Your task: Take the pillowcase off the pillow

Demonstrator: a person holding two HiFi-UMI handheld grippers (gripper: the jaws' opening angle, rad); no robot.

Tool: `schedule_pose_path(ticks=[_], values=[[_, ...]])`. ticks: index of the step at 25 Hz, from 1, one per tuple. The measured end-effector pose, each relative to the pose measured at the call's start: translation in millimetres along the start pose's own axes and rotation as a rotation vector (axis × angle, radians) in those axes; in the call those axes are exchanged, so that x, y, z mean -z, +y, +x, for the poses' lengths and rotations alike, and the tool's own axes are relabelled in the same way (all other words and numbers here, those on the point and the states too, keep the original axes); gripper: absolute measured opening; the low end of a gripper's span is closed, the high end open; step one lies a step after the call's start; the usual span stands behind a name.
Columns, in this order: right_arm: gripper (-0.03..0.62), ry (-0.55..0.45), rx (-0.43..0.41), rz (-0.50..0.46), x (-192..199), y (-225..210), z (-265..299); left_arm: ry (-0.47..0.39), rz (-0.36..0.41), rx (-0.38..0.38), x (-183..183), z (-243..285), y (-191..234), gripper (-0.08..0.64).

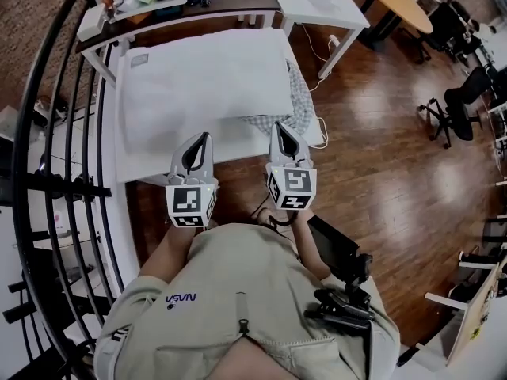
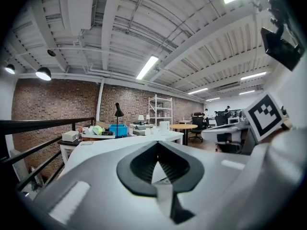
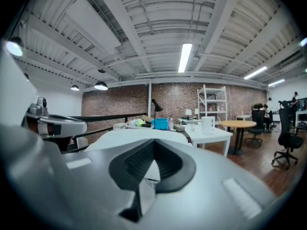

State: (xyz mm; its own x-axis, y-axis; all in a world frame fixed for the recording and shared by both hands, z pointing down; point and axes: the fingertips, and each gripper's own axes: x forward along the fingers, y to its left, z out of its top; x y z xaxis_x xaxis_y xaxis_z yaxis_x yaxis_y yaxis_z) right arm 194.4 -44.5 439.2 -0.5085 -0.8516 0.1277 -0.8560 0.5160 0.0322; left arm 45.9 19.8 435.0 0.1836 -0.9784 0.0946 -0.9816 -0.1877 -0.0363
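Observation:
A white pillow (image 1: 202, 85) in its pillowcase lies flat on a white table (image 1: 238, 141); a checked cloth (image 1: 299, 105) shows at its right end. My left gripper (image 1: 203, 138) hovers over the table's near edge, just short of the pillow, jaws shut on nothing. My right gripper (image 1: 280, 127) is beside it near the checked cloth, also shut and empty. In the left gripper view the shut left gripper (image 2: 157, 145) points level across the pillow (image 2: 115, 145). The right gripper (image 3: 153, 143) likewise looks over the pillow (image 3: 136, 134).
A black railing (image 1: 55, 133) curves along the left. Behind the pillow stands a dark desk (image 1: 158, 2) with clutter, then a white table (image 1: 317, 6) and a round wooden table (image 1: 396, 2). Office chairs (image 1: 459, 101) stand on the wood floor at right.

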Motion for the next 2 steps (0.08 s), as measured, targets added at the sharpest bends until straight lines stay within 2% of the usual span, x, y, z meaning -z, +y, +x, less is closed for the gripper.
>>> schedule_pose_path(ticks=[2], values=[[0.0, 0.003, 0.0, 0.001, 1.0, -1.1, 1.1, 0.004, 0.001, 0.008, 0.3, 1.7, -2.2, 0.004]])
